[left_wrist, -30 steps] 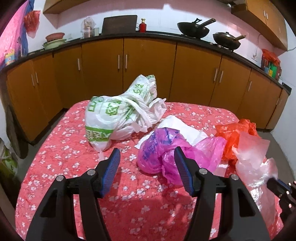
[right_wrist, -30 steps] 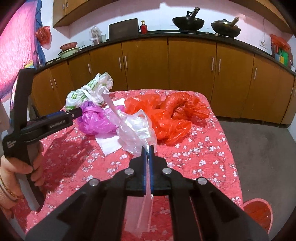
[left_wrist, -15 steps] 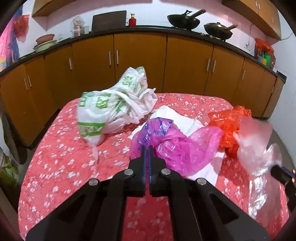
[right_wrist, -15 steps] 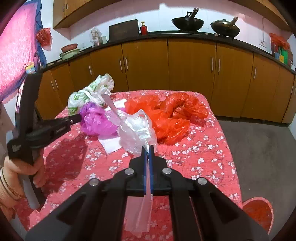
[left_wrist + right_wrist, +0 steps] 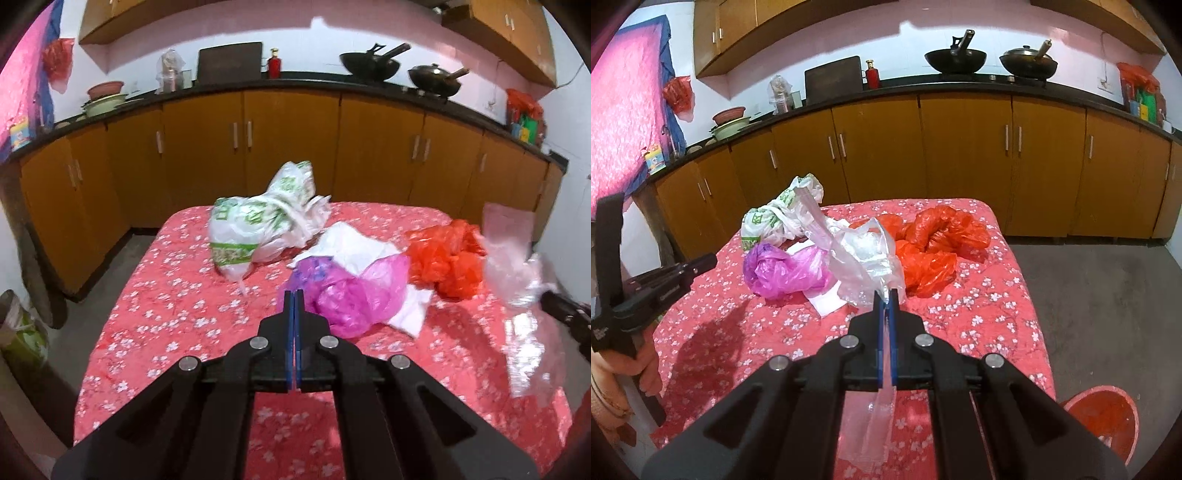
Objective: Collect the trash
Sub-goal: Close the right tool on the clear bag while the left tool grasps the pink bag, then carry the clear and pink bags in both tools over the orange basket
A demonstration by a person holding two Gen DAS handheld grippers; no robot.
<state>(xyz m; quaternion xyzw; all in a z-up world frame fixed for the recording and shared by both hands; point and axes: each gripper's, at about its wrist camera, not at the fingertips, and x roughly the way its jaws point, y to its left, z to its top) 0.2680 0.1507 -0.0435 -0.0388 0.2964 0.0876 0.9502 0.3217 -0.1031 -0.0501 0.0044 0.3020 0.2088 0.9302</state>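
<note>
Kitchen interior with a run of brown cabinets [image 5: 964, 162] under a dark counter carrying two woks; in front, a tabletop [image 5: 177, 317] under a red floral cloth, soft and likely to drag and wrinkle beneath anything pulled across it. Spread over the far half of the cloth, loose trash: green-printed white bag [image 5: 258, 225], orange bag [image 5: 938, 243], magenta bag [image 5: 354, 291] lying on a white sheet [image 5: 351, 247]. All judged thin film: near weightless, limp, slippery, easily torn, best pinched at a bunched fold or knot rather than a flat panel. Red bin [image 5: 1104, 417] on the floor at the near right corner, the probable destination. Clear plastic bag [image 5: 864, 262] lifted above the cloth, pinched by a strip of film in the fully closed right gripper [image 5: 885, 299], loose end trailing back between the jaws. Left gripper [image 5: 293, 299] pressed shut and empty, just short of the magenta bag.
</note>
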